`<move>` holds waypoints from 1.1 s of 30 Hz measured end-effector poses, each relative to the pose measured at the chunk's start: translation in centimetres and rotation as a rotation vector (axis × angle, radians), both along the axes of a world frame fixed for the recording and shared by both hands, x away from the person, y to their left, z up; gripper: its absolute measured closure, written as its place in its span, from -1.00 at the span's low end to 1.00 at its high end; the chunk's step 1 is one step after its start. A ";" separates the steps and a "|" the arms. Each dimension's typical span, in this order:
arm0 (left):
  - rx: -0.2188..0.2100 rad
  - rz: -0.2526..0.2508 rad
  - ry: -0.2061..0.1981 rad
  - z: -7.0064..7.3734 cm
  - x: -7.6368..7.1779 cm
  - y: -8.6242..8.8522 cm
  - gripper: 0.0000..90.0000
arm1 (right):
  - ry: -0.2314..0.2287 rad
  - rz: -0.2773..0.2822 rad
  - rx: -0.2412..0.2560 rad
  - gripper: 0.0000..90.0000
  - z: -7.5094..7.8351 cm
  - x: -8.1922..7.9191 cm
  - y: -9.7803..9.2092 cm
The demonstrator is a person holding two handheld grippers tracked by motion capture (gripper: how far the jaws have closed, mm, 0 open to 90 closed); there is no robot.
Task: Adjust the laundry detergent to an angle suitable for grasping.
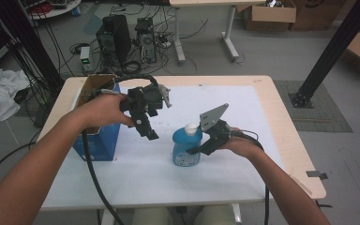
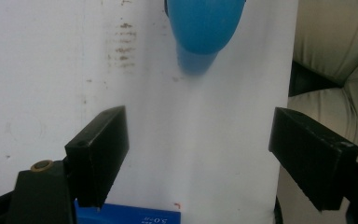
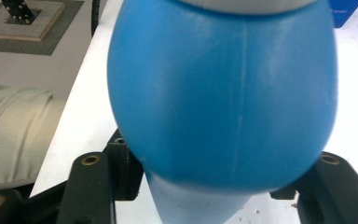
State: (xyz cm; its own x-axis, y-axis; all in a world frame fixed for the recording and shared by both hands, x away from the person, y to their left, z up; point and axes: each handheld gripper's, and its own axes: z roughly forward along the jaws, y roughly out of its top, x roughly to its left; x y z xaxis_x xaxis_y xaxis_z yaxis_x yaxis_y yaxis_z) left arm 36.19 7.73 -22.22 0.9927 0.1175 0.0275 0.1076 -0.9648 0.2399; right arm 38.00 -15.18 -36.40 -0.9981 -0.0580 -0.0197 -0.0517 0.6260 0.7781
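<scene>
A blue bottle (image 1: 186, 149) with a white cap stands on the white table top (image 1: 243, 122), right of centre. My right gripper (image 1: 200, 146) comes in from the right and is shut on the bottle's body. In the right gripper view the blue bottle (image 3: 223, 107) bulges between the two jaws of that gripper (image 3: 214, 179). My left gripper (image 1: 147, 127) hangs above the table to the bottle's left, jaws pointing down. In the left gripper view this gripper (image 2: 198, 158) is open and holds nothing, with the blue bottle (image 2: 205, 28) farther off.
A blue box (image 1: 97, 140) with open cardboard flaps stands at the table's left, just beside my left hand. Its blue edge (image 2: 126, 215) lies below the left jaws. Computer towers (image 1: 115, 40) and cables sit on the floor behind. A black post (image 1: 328, 51) rises at the right.
</scene>
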 end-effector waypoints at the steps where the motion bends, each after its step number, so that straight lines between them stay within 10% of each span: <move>1: -0.001 -0.001 -0.001 0.0 0.0 0.0 -0.54 | 0.001 -0.007 0.003 -0.15 0.0 0.0 0.0; 33: 0.003 0.007 -0.002 0.1 0.0 0.0 -0.54 | 0.018 -0.047 0.012 -0.45 0.3 -0.2 -0.5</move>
